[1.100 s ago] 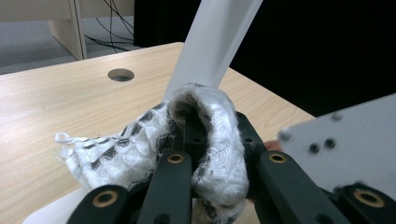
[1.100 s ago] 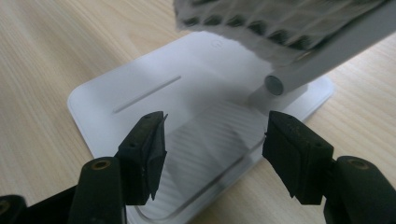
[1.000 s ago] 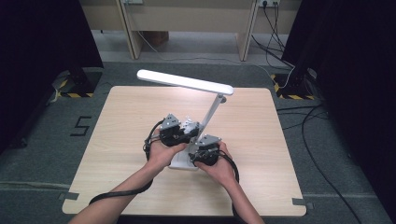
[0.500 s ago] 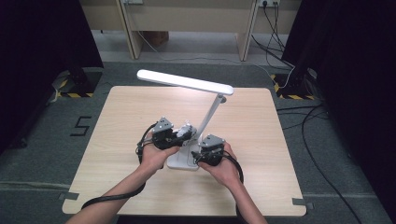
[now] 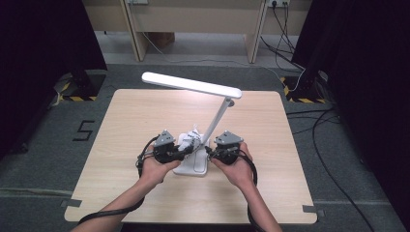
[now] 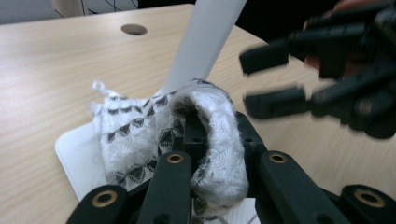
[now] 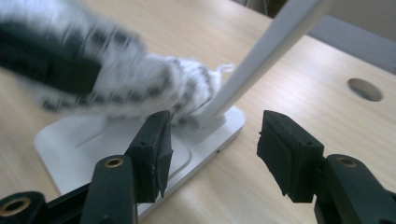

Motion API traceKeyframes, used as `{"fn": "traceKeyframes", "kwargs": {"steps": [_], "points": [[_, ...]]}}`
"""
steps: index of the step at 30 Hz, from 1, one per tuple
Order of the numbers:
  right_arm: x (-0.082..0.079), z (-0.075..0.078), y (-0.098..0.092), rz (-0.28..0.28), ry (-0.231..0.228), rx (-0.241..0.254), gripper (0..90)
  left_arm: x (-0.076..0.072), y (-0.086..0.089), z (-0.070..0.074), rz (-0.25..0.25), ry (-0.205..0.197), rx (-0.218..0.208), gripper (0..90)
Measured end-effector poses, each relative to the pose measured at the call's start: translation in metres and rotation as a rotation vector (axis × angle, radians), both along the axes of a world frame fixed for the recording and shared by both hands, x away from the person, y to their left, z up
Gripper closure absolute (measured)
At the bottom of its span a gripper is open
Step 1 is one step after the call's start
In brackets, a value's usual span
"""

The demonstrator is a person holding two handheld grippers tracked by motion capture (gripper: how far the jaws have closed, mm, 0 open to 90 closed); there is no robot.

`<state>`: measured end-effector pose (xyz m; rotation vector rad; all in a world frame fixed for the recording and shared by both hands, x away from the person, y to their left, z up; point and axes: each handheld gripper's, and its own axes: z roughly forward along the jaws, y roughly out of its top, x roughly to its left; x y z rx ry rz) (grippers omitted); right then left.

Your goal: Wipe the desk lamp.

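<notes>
A white desk lamp stands mid-table, with a flat base (image 5: 193, 166), a slanted arm (image 5: 217, 121) and a lit head (image 5: 191, 84). My left gripper (image 5: 181, 152) is shut on a white cloth with a black pattern (image 5: 191, 140). The cloth (image 6: 135, 135) drapes over the base beside the foot of the arm (image 6: 205, 42). Just right of the base, my right gripper (image 5: 209, 152) is open. Its jaws have just been closing a little, with nothing gripped between them (image 7: 212, 140). They point at the base corner (image 7: 88, 140) and the cloth (image 7: 154, 79).
The lamp stands on a light wooden table (image 5: 145, 111) with a round cable hole (image 7: 364, 88) in its top. Dark floor with cables surrounds the table, and desk legs stand at the back.
My left gripper with the cloth has moved left and toward the person. My right gripper has drifted right and lifted slightly, so the two grippers stand farther apart.
</notes>
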<state>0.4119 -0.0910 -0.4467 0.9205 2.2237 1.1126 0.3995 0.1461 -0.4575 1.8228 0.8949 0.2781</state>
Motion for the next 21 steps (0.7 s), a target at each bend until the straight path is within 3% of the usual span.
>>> {"fn": "traceKeyframes", "kwargs": {"steps": [8, 15, 21], "points": [[0.004, 0.022, -0.006, -0.059, -0.05, 0.036, 43.4, -0.004, 0.002, -0.021, 0.002, 0.034, 0.03, 78.8], [0.008, 0.04, -0.005, -0.079, -0.093, 0.072, 41.2, 0.007, 0.004, -0.023, 0.023, 0.017, 0.07, 78.7], [0.013, 0.052, -0.004, -0.112, -0.122, 0.084, 40.6, 0.014, 0.004, -0.029, 0.036, 0.027, 0.087, 78.7]]}}
